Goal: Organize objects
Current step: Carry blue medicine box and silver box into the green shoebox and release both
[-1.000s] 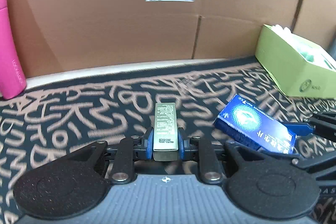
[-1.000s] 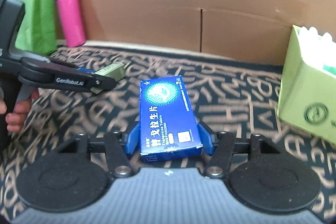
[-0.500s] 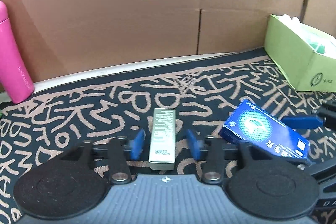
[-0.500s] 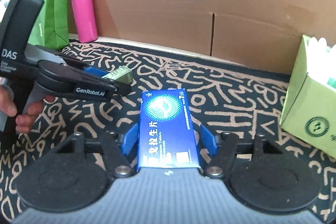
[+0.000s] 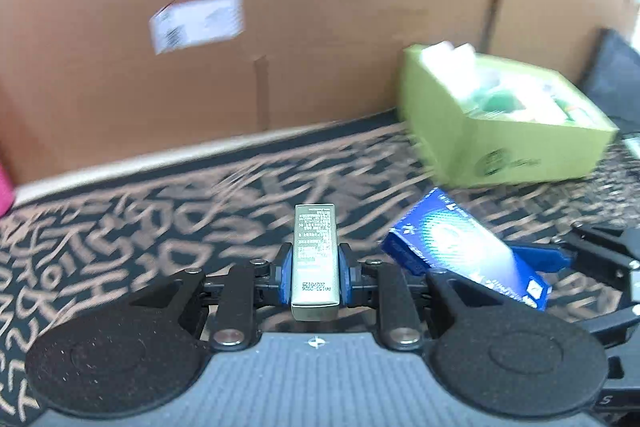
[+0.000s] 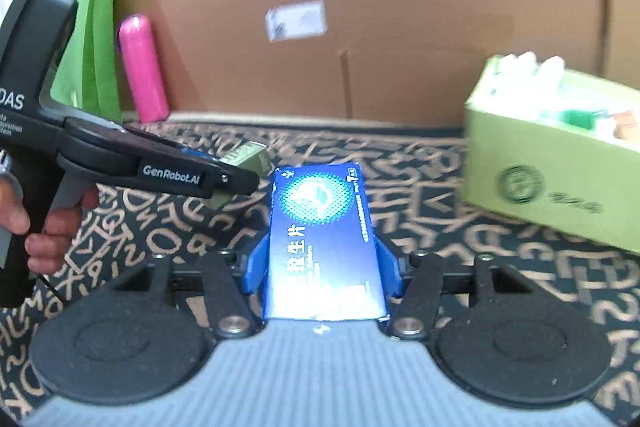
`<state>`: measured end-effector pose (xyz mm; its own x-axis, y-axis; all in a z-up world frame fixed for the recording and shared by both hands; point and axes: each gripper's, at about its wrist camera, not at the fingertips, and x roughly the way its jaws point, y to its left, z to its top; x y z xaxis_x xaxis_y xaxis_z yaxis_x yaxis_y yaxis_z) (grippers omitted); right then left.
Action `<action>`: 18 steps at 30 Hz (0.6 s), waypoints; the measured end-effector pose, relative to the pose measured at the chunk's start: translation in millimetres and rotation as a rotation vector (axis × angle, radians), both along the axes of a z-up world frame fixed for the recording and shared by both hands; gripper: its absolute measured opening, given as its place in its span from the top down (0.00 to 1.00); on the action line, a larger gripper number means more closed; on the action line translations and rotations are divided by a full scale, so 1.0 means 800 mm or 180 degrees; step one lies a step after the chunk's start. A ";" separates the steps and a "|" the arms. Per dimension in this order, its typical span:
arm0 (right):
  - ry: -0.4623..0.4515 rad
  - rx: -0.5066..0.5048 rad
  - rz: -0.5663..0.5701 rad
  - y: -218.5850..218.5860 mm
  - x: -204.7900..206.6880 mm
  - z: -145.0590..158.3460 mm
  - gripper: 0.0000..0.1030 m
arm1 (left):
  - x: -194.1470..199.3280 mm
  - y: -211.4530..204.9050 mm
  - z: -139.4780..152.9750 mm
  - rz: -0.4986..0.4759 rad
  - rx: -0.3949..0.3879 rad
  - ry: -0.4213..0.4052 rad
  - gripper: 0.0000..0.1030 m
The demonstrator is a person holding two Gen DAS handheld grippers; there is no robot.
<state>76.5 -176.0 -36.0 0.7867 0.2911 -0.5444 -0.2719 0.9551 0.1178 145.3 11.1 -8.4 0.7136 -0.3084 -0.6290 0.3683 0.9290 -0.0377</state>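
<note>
a tall brown cardboard wall [image 5: 320, 27] with one white label [image 6: 296, 20] stands behind a black mat with tan scribbled letters [image 5: 120, 239]. at far left in the right wrist view, one green paper bag [image 6: 86, 39] leans beside one pink cylindrical bottle [image 6: 144, 71], both against the wall.

next, a hand [image 6: 44, 223] grips the black handle of the left gripper [image 5: 313, 269]. its blue pads have just been closing and now pinch one narrow silver-grey carton with fine print [image 5: 315, 259] by its long sides. the carton points forward past the fingertips, lifted off the mat.

just right of it, the right gripper [image 6: 320, 263] carries one flat blue medicine box with a white-green roundel and white characters [image 6: 324, 243]. its jaws have just been closing a little, and the blue pads press on the box's two long edges; the box lies flat between them, its far end jutting ahead. the two held packs are near each other, not touching.

at the right, one open light-green cardboard box with a dark round logo [image 6: 560, 163] sits on the mat, well apart from both grippers, with blurred white and green items inside; their number cannot be told.
</note>
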 end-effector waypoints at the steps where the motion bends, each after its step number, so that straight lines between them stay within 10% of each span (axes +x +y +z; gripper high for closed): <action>1: -0.0057 0.0021 -0.0048 -0.009 -0.008 0.007 0.45 | -0.004 -0.011 0.009 -0.0065 -0.0030 -0.0044 0.78; 18: -0.0807 -0.0170 -0.1094 -0.187 -0.047 0.104 0.45 | 0.018 -0.231 0.093 -0.0787 -0.0242 -0.0437 0.78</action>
<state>38.8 -325.8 47.3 0.9439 -0.0345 -0.3286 0.0491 0.9981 0.0363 159.8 -173.4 66.4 0.6877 -0.5261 -0.5003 0.5896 0.8068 -0.0379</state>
